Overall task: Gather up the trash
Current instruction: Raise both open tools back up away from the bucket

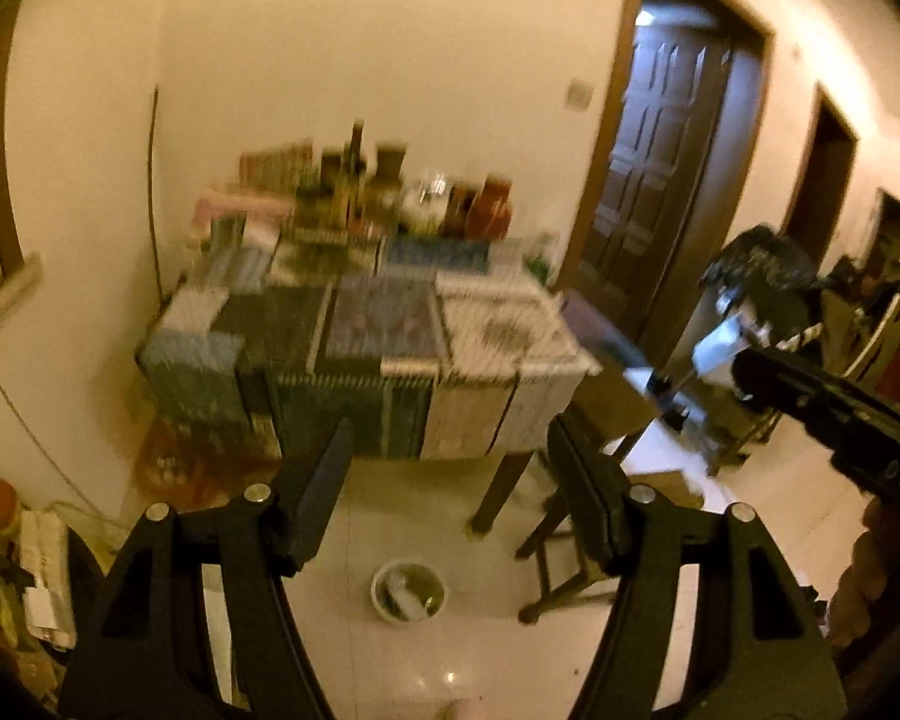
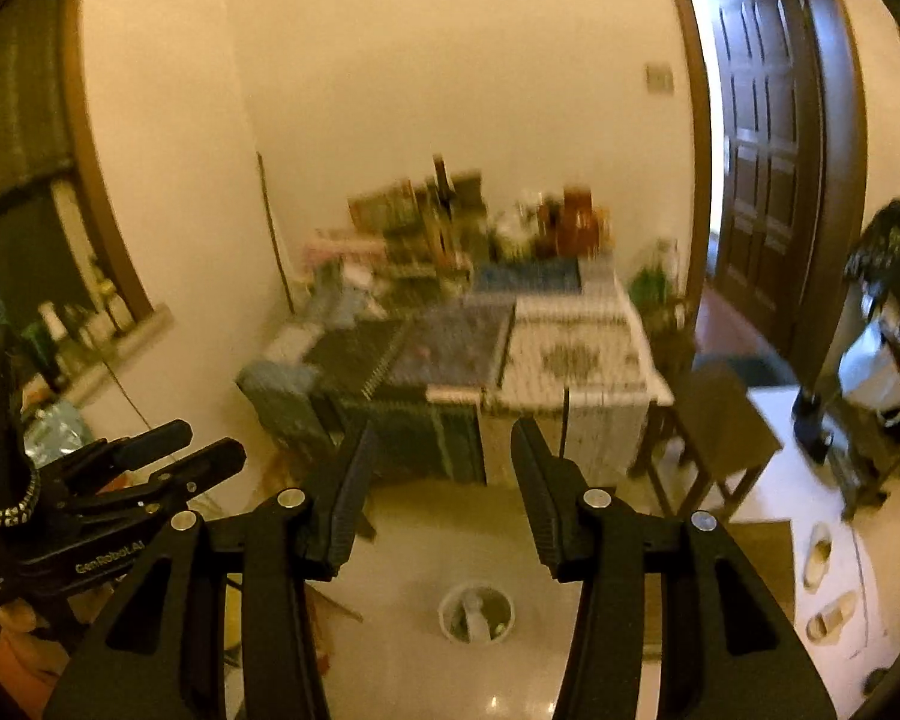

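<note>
A small round white trash bin (image 1: 408, 591) stands on the pale tiled floor below and ahead of me, with some pale rubbish inside; it also shows in the right wrist view (image 2: 477, 612). My left gripper (image 1: 450, 441) is open and empty, held high above the floor. My right gripper (image 2: 444, 438) is open and empty too, at about the same height. The left gripper's body (image 2: 126, 480) shows at the left of the right wrist view, and the right gripper's body (image 1: 834, 402) at the right of the left wrist view.
A table (image 1: 378, 330) covered with patterned cloths, bottles and jars stands against the far wall. Wooden stools (image 1: 564, 534) stand to its right. A dark wooden door (image 1: 660, 168) is at the far right. Slippers (image 2: 822, 588) lie on the floor. Clutter (image 1: 24, 546) lines the left wall.
</note>
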`<state>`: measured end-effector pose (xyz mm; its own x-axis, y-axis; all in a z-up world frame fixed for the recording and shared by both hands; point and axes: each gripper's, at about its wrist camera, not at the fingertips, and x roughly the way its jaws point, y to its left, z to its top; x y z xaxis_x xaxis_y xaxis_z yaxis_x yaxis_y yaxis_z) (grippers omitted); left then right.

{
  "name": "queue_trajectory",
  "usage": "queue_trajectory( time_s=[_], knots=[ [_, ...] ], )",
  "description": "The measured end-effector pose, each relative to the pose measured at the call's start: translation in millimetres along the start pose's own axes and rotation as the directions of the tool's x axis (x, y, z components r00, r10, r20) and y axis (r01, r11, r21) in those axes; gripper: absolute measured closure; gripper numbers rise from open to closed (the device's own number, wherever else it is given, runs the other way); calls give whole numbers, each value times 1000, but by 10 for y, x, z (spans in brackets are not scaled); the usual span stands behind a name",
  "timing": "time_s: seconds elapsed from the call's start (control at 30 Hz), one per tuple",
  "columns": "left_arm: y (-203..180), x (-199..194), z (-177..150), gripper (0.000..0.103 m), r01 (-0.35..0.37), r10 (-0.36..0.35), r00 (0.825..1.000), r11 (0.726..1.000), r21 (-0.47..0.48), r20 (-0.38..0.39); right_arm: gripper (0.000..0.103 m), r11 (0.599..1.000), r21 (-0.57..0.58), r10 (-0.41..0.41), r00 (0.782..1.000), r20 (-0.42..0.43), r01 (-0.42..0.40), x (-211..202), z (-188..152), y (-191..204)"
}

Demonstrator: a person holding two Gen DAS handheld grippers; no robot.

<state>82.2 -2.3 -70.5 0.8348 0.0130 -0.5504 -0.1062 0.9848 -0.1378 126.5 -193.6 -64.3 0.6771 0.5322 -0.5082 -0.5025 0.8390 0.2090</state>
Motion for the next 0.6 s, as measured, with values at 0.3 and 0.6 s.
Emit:
queue_trajectory(
  time_s=[0.3,0.6],
  knots=[
    [-53,-1367,-196,7,11,-13,990,1000,14,140,32,998,-63,-16,987,157,26,-934,-144,501],
    [-108,-1880,-380,4,8,-16,981,999,43,192,5,994,-77,-57,981,187,73,-1235,-293,647]
  ],
)
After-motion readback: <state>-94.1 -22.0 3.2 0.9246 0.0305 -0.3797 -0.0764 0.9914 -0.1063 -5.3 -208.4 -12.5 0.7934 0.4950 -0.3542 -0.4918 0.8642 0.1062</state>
